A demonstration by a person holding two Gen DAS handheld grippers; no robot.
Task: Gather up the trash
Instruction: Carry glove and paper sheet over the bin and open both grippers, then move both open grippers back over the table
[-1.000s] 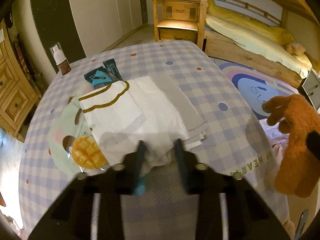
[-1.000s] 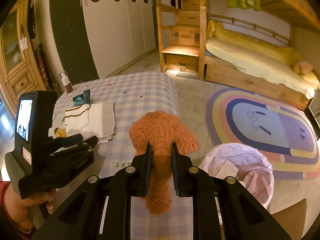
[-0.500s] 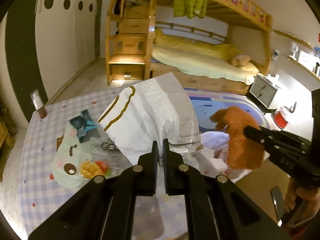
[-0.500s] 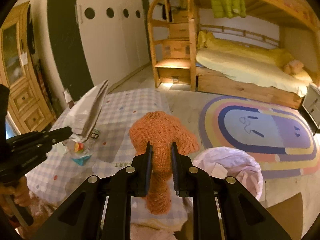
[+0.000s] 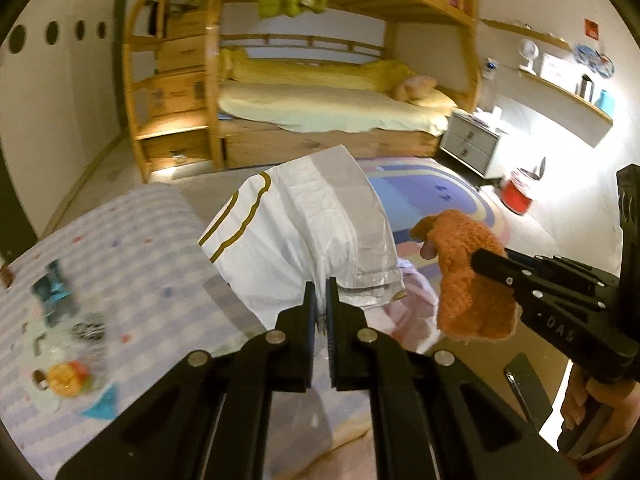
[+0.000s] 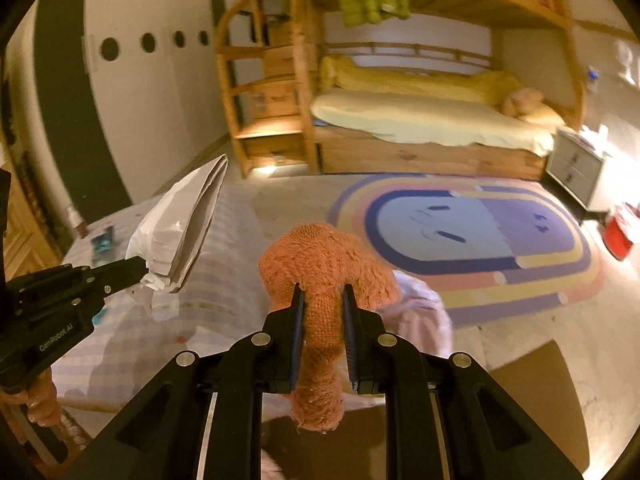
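Above the checked table (image 5: 132, 264), the left gripper (image 5: 320, 300) is now clamping a white plastic bag (image 5: 304, 232), jaws squeezed together on its crumpled edge. A sec ago that bag was lying flat on the cloth w/ jaws apart around it; now it's hanging lifted, moving toward the bin side, so pickup looks done & drop-off's next. Right gripper (image 6: 322, 320) is gripping an orange knit item (image 6: 324, 272) as before. Right view is showing the pink-lined bin (image 6: 420, 304) just beyond; left view is showing leftover wrappers (image 5: 56, 296) on the table.
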